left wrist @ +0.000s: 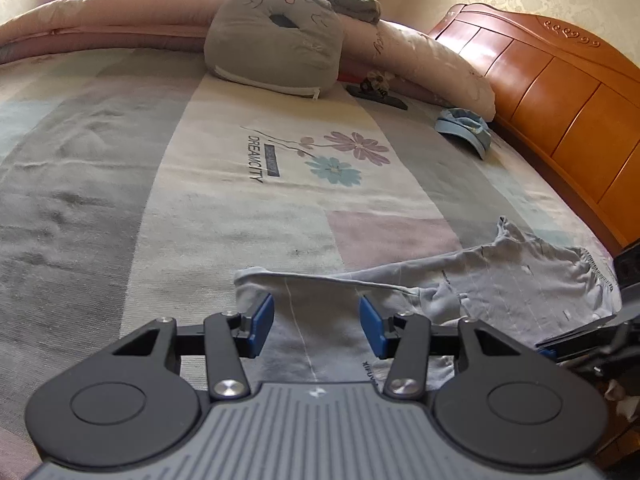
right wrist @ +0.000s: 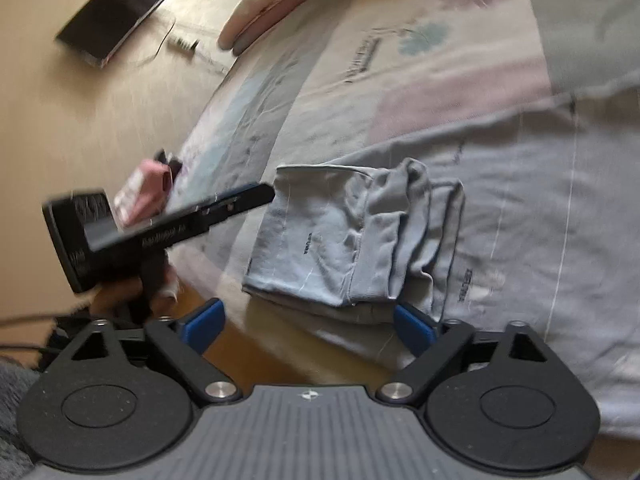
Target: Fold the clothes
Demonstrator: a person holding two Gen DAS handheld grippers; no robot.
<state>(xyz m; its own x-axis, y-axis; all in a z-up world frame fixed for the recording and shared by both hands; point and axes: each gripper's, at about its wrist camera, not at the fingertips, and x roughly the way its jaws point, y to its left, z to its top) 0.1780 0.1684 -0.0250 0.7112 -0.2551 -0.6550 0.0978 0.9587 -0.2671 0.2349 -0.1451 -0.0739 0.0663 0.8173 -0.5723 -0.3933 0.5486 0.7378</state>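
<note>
Floor [right wrist: 80, 120] only from right wrist.

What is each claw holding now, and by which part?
Nothing seems held. The left claw stands open over the edge of the folded grey garment, without pinching it; the right claw is open and empty.

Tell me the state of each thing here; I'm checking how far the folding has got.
Grey garment: partly folded, sleeve end doubled over, lying at the bed edge.
Left claw: open, fabric between the pads, no pinch visible.
Right claw: open, nothing gripped.
Blue cap: lying loose near the headboard.
Grey cushion: propped against the quilt.
Bedsheet: spread out, slightly wrinkled.
</note>
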